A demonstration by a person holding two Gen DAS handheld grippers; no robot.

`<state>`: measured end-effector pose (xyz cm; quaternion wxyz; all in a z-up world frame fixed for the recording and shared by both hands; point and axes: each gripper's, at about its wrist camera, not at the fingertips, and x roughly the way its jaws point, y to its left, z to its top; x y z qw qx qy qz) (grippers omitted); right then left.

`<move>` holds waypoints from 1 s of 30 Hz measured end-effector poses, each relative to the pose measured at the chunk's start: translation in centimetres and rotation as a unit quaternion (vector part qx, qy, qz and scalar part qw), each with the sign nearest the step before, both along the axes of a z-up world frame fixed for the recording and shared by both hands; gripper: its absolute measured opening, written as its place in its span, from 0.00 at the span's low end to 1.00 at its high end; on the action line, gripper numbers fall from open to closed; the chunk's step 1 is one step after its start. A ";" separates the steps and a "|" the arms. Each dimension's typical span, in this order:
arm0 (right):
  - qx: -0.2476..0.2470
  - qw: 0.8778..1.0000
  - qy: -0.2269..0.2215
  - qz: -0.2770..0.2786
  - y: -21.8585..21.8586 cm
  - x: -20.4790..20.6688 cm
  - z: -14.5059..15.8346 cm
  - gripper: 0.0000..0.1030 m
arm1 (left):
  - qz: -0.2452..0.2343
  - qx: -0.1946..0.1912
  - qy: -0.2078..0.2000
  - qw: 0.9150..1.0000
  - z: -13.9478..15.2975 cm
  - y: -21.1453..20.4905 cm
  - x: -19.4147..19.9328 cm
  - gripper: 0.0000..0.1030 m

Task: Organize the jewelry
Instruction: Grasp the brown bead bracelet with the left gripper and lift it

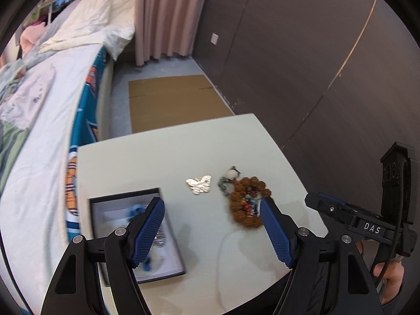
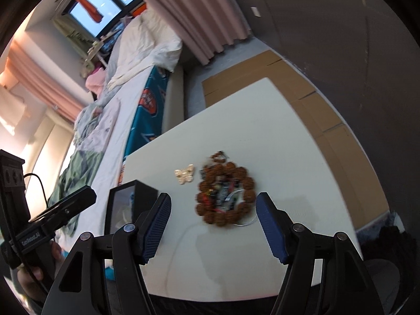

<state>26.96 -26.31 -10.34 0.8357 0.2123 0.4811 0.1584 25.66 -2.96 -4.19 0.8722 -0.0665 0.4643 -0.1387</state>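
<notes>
A ring of brown beads (image 1: pixel 248 203) (image 2: pixel 225 197) lies on the white table (image 1: pixel 162 157) (image 2: pixel 262 131) with a tangle of small coloured jewelry inside it. Left of it sits a shiny butterfly piece (image 1: pixel 199 184) (image 2: pixel 185 174). A black open box (image 1: pixel 136 233) (image 2: pixel 126 204) with a white lining holds blue and silver pieces at the table's left. My left gripper (image 1: pixel 212 204) hangs open above the table between box and beads, nothing between its fingers. My right gripper (image 2: pixel 213 202) is open just in front of the bead ring, empty.
A bed (image 1: pixel 39 131) (image 2: pixel 110 110) with rumpled covers runs along the table's left side. Flattened cardboard (image 1: pixel 173 99) (image 2: pixel 302 99) lies on the floor beyond the table, against a dark wall (image 1: pixel 315 52). Pink curtains (image 1: pixel 168 13) hang at the back. A thin white cord (image 1: pixel 223 249) trails over the table's front.
</notes>
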 end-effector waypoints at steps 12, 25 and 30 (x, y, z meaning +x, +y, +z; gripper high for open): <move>0.004 1.000 0.012 -0.026 -3.6 -0.4 -1.4 0.66 | -0.032 0.013 0.067 0.997 -4.8 -5.0 2.8 0.41; -0.001 0.998 0.035 -0.046 -5.9 -1.2 -3.0 0.66 | -0.038 0.022 0.108 0.993 -8.4 -6.4 6.6 0.33; -0.003 0.998 0.040 -0.054 -6.4 -1.3 -3.2 0.66 | -0.043 0.027 0.130 0.990 -10.0 -7.0 7.7 0.33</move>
